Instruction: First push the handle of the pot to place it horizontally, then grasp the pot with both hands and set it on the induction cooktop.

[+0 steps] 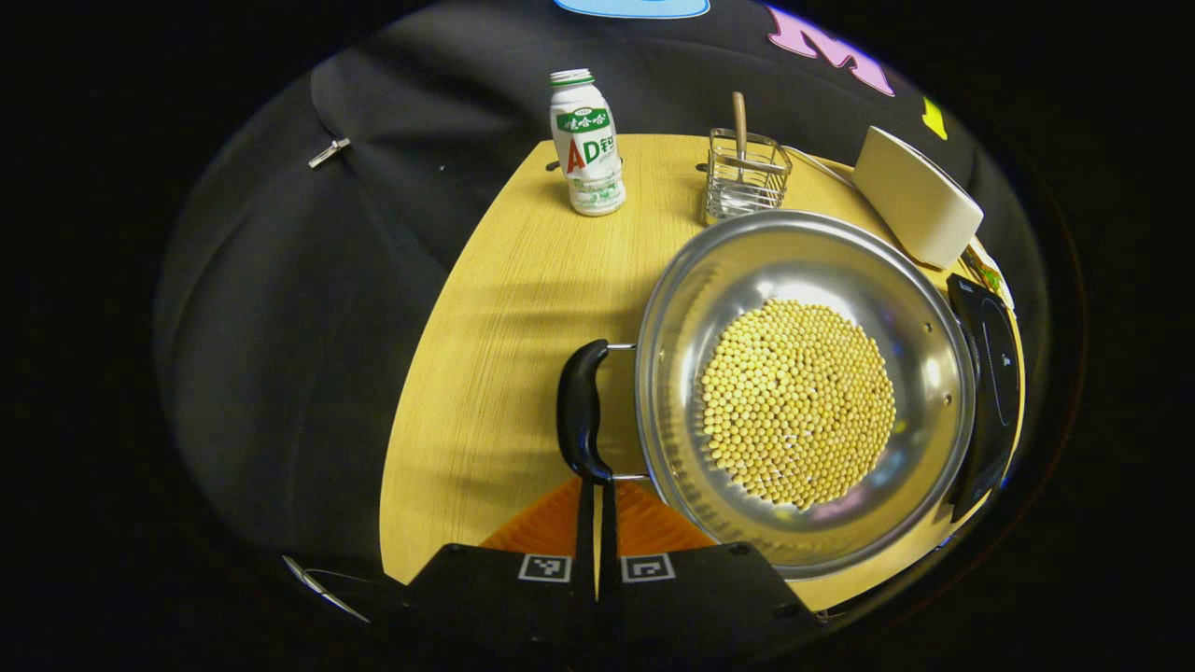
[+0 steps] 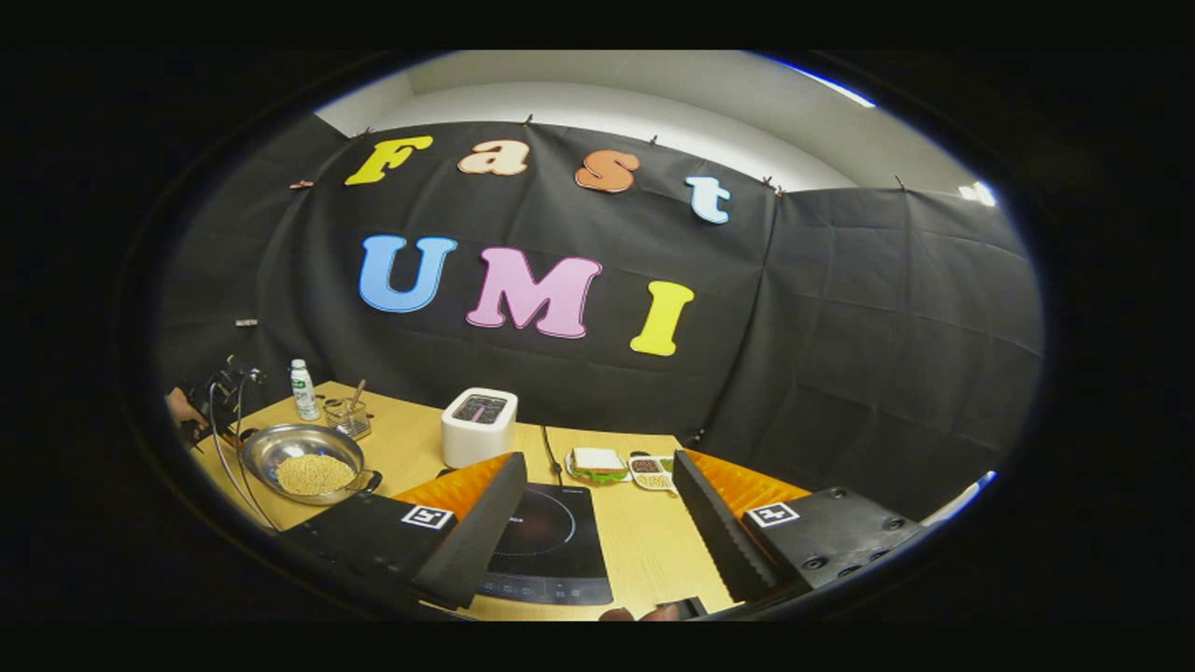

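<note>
Left gripper view, left to right: white plastic drink bottle with green cap (image 1: 586, 143) upright at the far edge of the pale yellow wooden surface (image 1: 485, 355); to its right a small wire-mesh holder (image 1: 746, 175) with a wooden-handled utensil standing in it; then a white box-shaped toaster (image 1: 916, 197) at the far right. Nearer the camera, the shallow round stainless-steel pot (image 1: 803, 383) sits on the surface, its bottom covered by a layer of yellow soybeans (image 1: 796, 402). The pot's black curved side handle (image 1: 581, 411) projects horizontally from the rim on the pot's left. The left tongs (image 1: 596, 499) are together, black fingers pressed flat against each other, tips touching the near end of that handle; nothing is clamped between them. The black glass induction cooktop (image 1: 991, 392) lies just beyond the pot's right rim. Right gripper view, left to right: a hand (image 2: 179, 407) with the other gripper at the far left edge, the pot (image 2: 303, 462) with soybeans beside it, bottle and wire holder behind, toaster (image 2: 479, 426) mid-surface, cooktop (image 2: 551, 541) in front, a sandwich on a plate (image 2: 597, 463) and a small divided dish (image 2: 652, 472) further right. The right tongs (image 2: 597, 523) stand wide apart, above the cooktop, holding nothing. Pot rests on the surface, left of the cooktop, not on it.
</note>
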